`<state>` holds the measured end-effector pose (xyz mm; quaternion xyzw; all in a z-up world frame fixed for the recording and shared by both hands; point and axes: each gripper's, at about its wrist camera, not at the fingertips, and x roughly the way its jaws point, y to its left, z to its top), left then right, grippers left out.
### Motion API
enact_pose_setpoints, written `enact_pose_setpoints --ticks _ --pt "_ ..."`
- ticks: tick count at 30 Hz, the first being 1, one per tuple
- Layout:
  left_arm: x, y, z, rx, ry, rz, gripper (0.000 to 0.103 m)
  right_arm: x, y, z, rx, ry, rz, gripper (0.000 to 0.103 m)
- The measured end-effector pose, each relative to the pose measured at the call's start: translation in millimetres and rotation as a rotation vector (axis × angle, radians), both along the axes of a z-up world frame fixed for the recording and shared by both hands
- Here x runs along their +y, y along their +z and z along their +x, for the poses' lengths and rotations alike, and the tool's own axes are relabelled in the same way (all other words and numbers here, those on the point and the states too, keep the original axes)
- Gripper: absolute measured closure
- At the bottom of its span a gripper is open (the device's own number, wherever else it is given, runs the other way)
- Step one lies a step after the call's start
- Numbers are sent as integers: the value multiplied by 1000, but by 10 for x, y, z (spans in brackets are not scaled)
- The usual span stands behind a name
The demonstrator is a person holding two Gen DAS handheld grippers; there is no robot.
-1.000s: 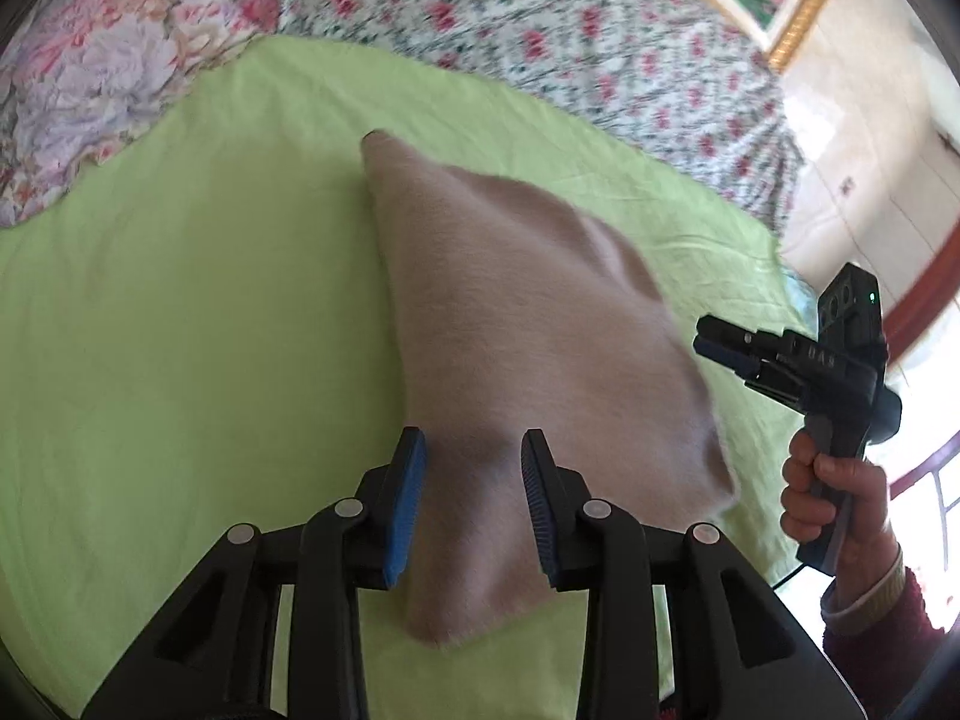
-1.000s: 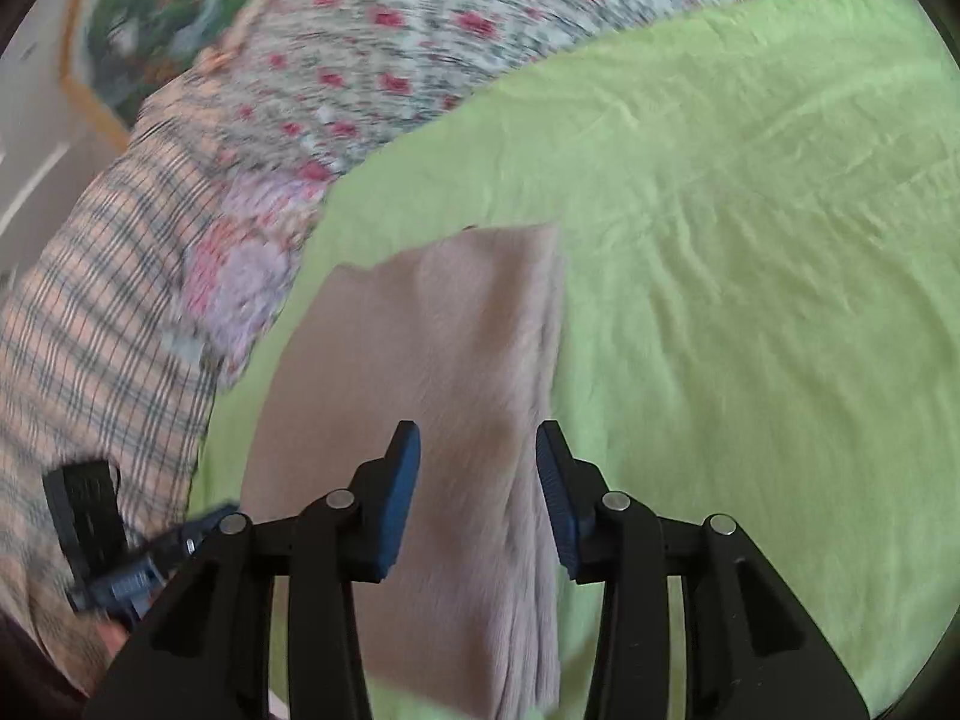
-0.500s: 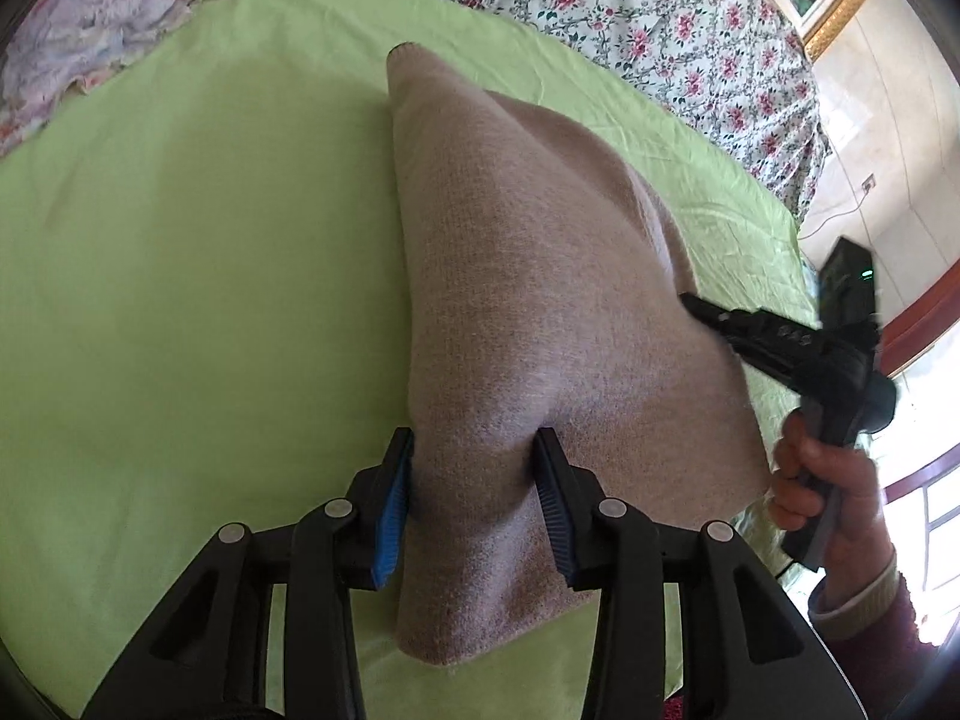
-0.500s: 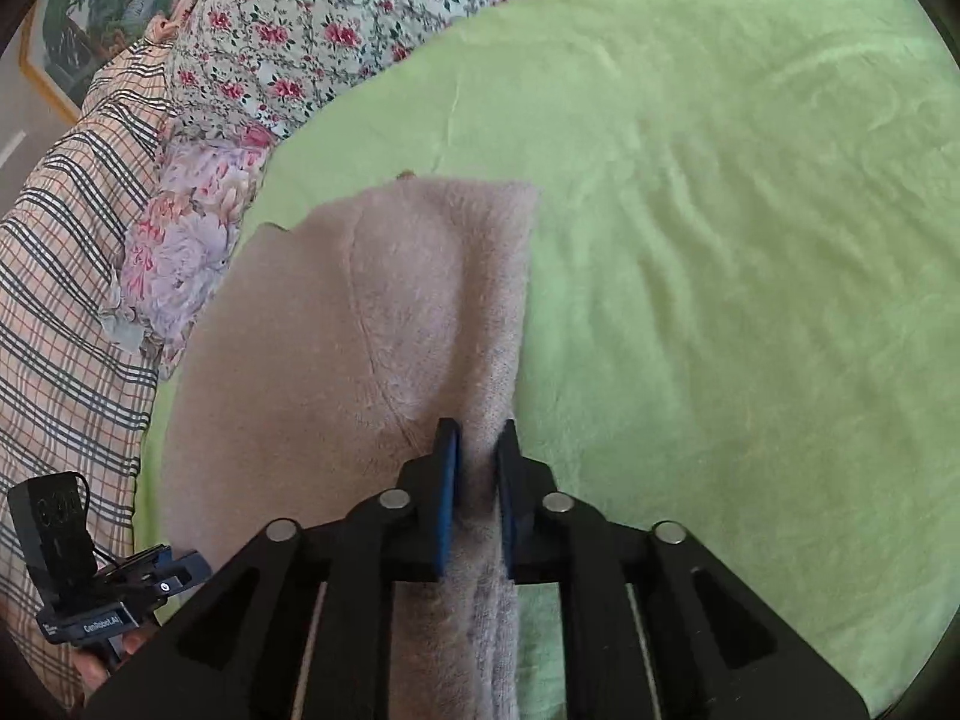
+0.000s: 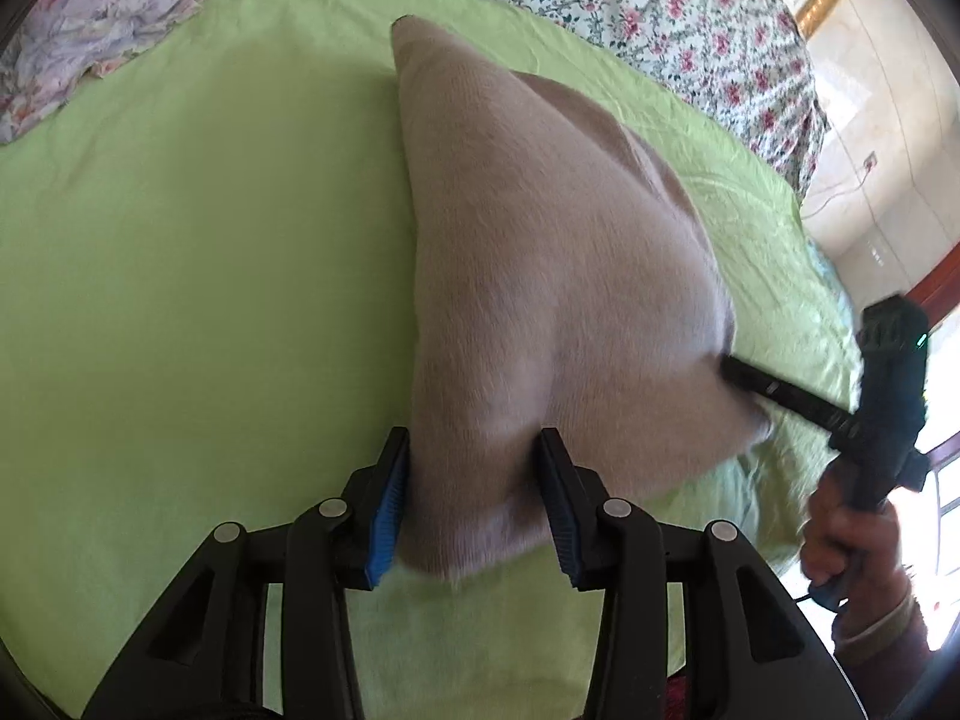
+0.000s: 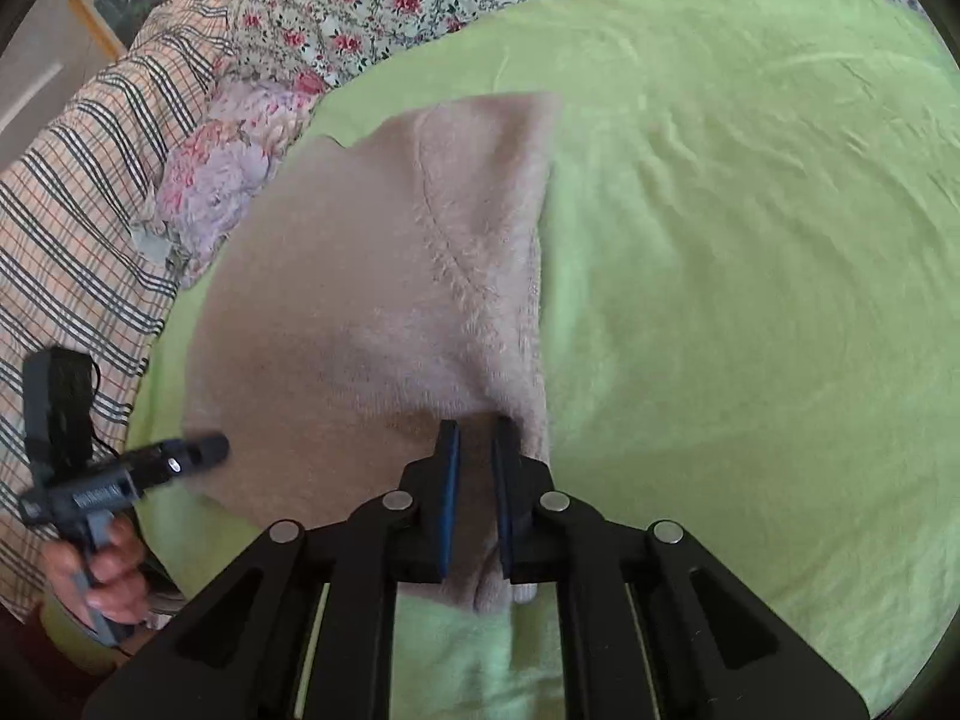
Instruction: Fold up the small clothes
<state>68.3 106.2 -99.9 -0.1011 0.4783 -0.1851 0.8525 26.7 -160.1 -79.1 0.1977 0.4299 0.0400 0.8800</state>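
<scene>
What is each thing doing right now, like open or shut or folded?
left tool: jaws opening, not pinching; garment's near corner lies between them.
right tool: jaws closing, pinched on the garment's near edge.
fuzzy pink garment: folded over, lying on the sheet, pulled up where the right tool grips it.
green sheet: spread out, a little wrinkled.

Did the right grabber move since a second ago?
Yes. In the left wrist view the right gripper moved leftward from over the green sheet to the pink garment; its jaws are closing on it.
</scene>
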Motion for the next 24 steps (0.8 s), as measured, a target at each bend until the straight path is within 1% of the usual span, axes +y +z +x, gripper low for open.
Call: enact_pose_setpoints --ticks 2,6,10,11,12,14,16,18,19,20,21,24 --pt "7 10 -83 -3 2 13 59 66 67 -85 0 15 -18 89" --pt "54 92 -189 -10 18 22 59 139 162 -243 -13 23 -12 89" --pt "22 192 -338 -42 25 73 58 209 281 -395 -24 32 -17 87" --pt "14 216 -372 -50 25 81 56 214 298 -426 -27 34 -17 82" --pt "16 232 -414 -56 26 87 55 229 328 -460 -34 35 -18 76" --pt "0 268 -507 -68 36 104 41 263 366 -502 -44 38 -22 68" --pt "1 305 -563 -85 46 127 40 292 384 -534 -48 43 -24 68" --pt "-14 340 -655 -102 53 152 37 320 387 -568 -46 48 -18 67" --pt "-25 364 -712 -113 55 160 33 341 386 -593 -44 54 -19 67" --pt "-16 378 -740 -119 57 167 27 371 387 -603 -41 62 -24 65" --pt "-11 392 -766 -126 58 177 25 390 389 -629 -41 68 -28 62" --pt "-30 440 -874 -150 66 206 23 428 405 -666 -46 81 -27 55"
